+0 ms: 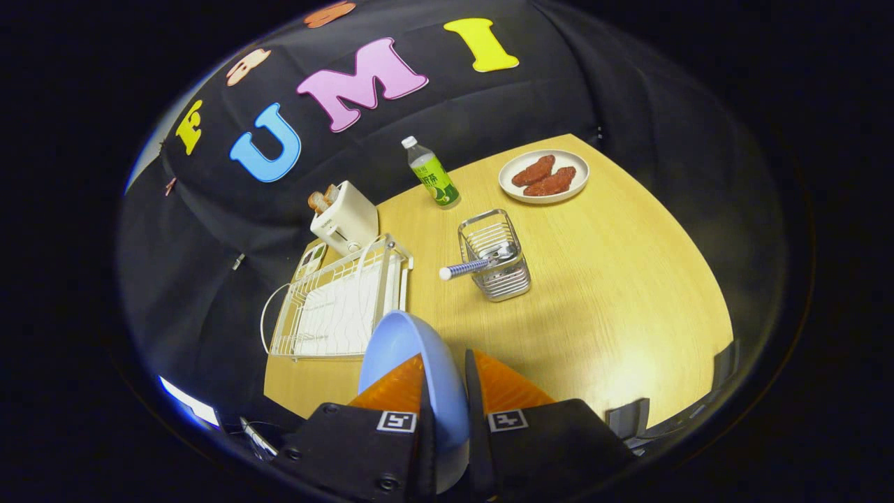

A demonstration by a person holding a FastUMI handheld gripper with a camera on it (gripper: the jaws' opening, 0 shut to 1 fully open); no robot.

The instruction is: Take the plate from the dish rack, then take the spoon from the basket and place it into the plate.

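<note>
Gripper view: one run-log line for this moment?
gripper: shut on blue plate | plate: off dish rack, held above table | spoon: in basket | next: set plate down

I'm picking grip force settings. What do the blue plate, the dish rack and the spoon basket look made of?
The light blue round plate, clamped between the tool fingers, looks like matte plastic: even colour, soft sheen. The white dish rack appears to be coated wire, with thin white rods. The silvery wire basket looks like bare polished metal, with bright glints.

Toaster (346, 218), bottle (433, 174) — white plate of food (544, 176).
</note>
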